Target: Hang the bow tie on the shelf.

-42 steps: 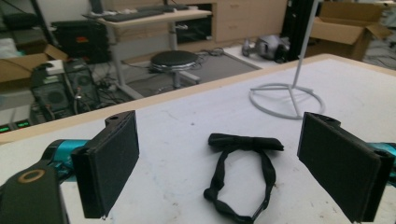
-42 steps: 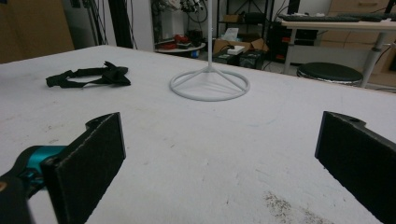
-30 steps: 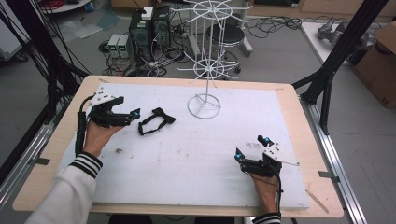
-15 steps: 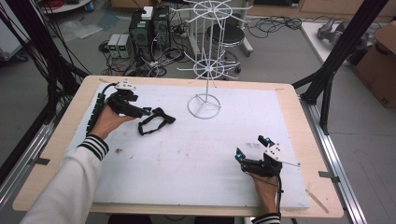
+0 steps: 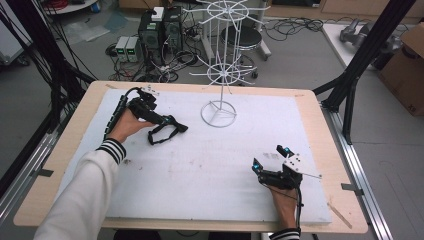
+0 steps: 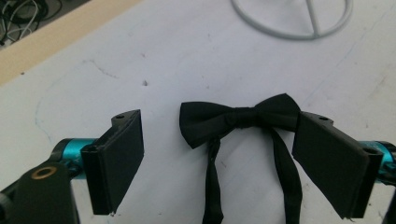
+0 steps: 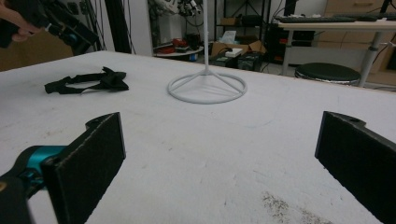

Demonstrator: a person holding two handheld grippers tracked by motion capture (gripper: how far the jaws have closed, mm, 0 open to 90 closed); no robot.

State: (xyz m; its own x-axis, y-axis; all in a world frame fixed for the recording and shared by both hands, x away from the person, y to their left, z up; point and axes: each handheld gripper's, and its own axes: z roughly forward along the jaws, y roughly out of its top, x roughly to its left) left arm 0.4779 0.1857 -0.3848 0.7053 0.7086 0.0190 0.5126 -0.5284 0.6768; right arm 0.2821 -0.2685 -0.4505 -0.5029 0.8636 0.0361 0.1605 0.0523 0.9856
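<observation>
Left gripper [image 6: 219, 154] over the black bow tie [image 6: 238, 117], jaws spread wide and just now narrowed a touch, nothing pinched yet. Bow tie flat on the white table mat [image 5: 225, 165], near the wire stand [image 5: 219, 112], long axis crosswise between the two pads; one wing tip at the far pad, possibly touching, hard to judge. Straps trailing back toward the hand. Right gripper [image 5: 272, 162] well apart, resting near the front edge, jaws wide and empty. Left hand far nearer.

Matt black cloth bow tie [image 6: 238, 117] on scuffed white foam board [image 5: 210, 165], white-coated wire stand [image 5: 220, 75]
</observation>
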